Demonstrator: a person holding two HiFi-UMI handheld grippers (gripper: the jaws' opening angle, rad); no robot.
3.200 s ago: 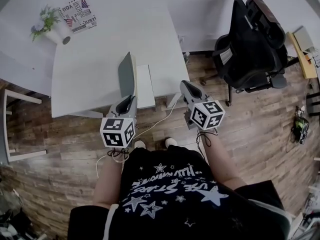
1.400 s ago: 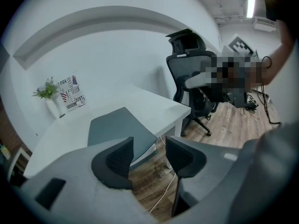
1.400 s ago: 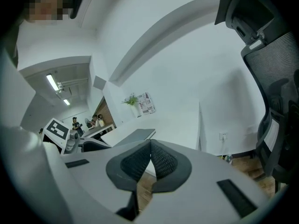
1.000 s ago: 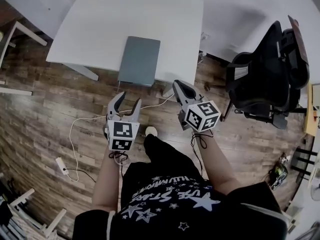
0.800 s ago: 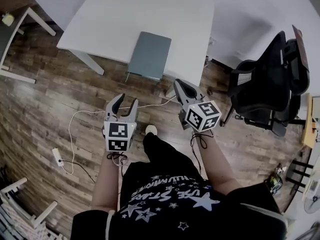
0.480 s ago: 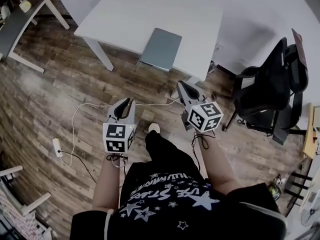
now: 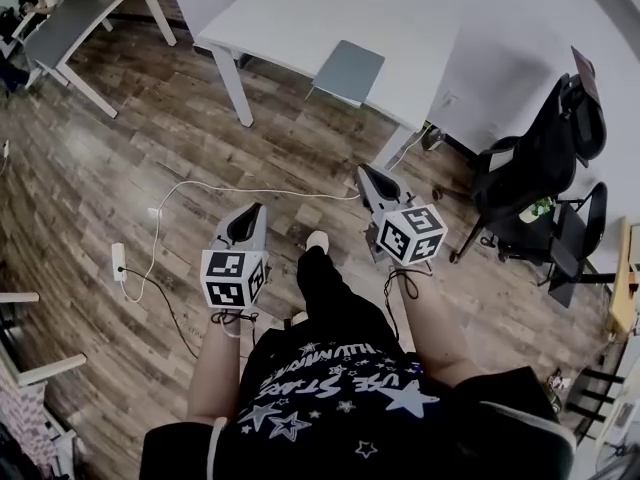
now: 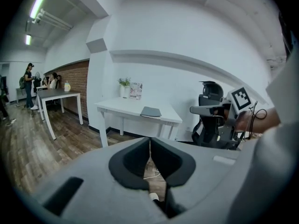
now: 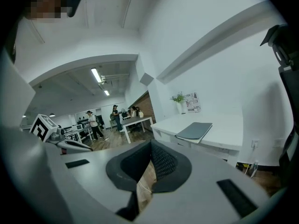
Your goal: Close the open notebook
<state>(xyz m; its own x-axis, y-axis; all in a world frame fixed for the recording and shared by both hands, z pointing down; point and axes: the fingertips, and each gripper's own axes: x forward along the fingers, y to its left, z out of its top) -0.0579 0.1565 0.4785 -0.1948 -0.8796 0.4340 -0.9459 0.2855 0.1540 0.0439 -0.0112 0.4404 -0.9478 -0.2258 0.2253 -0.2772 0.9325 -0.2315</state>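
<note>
The left gripper [image 7: 250,212] is held low over the wood floor, at 7 o'clock in the head view. Its jaws have just been closing and now touch at the tips, with nothing between them. I think it is held there because its job is done.

The notebook [image 7: 346,72] is at 12 o'clock. It lies flat and shut on the white table [image 7: 290,18], near the table's front edge and well apart from both grippers. So the task looks finished.

The right gripper [image 7: 366,172] is at 5 o'clock from the notebook. It is over the floor too, with its jaws pressed together at the tips and holding nothing.

The head view shows how far both grippers are from the table. It also shows the black chair [image 7: 530,158] at 3 o'clock. The left gripper view shows the notebook [image 8: 151,111] from the side, thin and flat. It also shows a little plant [image 8: 124,82] at the back of the table, which the head view does not.
</note>
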